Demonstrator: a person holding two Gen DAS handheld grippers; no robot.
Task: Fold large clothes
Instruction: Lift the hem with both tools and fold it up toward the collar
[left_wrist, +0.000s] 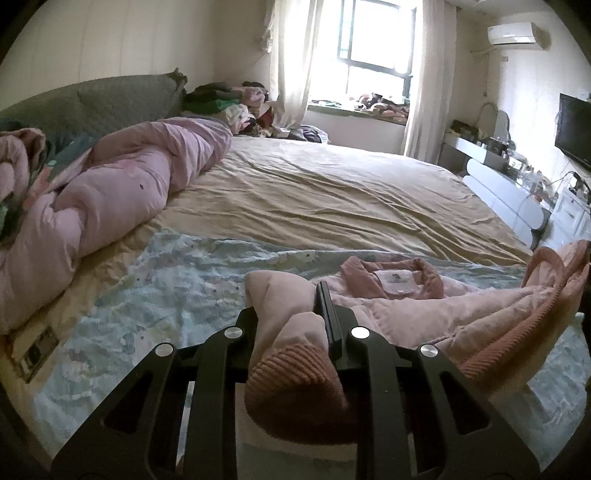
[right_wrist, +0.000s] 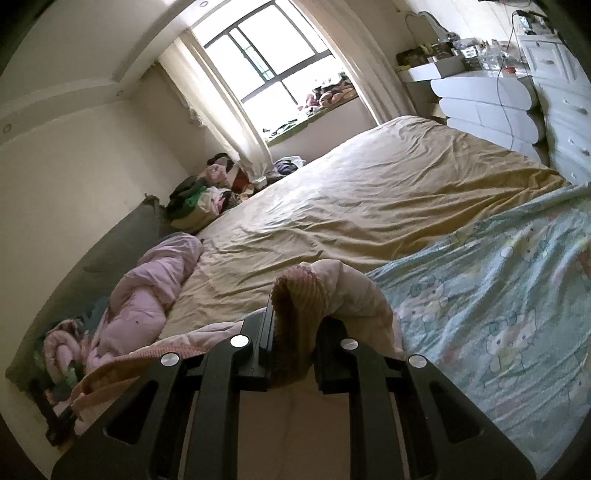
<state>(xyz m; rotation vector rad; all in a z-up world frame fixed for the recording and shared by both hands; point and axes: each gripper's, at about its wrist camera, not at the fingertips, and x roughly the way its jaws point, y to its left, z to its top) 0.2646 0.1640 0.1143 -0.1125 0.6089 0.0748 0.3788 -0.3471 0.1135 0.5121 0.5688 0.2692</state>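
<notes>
While the bed (left_wrist: 332, 192) carried a tan sheet and a pale blue cartoon-print cover (left_wrist: 177, 280), the pink jacket (left_wrist: 436, 306) lay spread on that cover near the bed's near edge, collar and label facing up. A rolled pink quilt (left_wrist: 122, 184) lay along the headboard side, well apart from the jacket. The left gripper (left_wrist: 321, 314) had its jaws clamped on one ribbed-cuff sleeve, and the right gripper (right_wrist: 291, 332) had its jaws clamped on the other ribbed cuff (right_wrist: 295, 295).
</notes>
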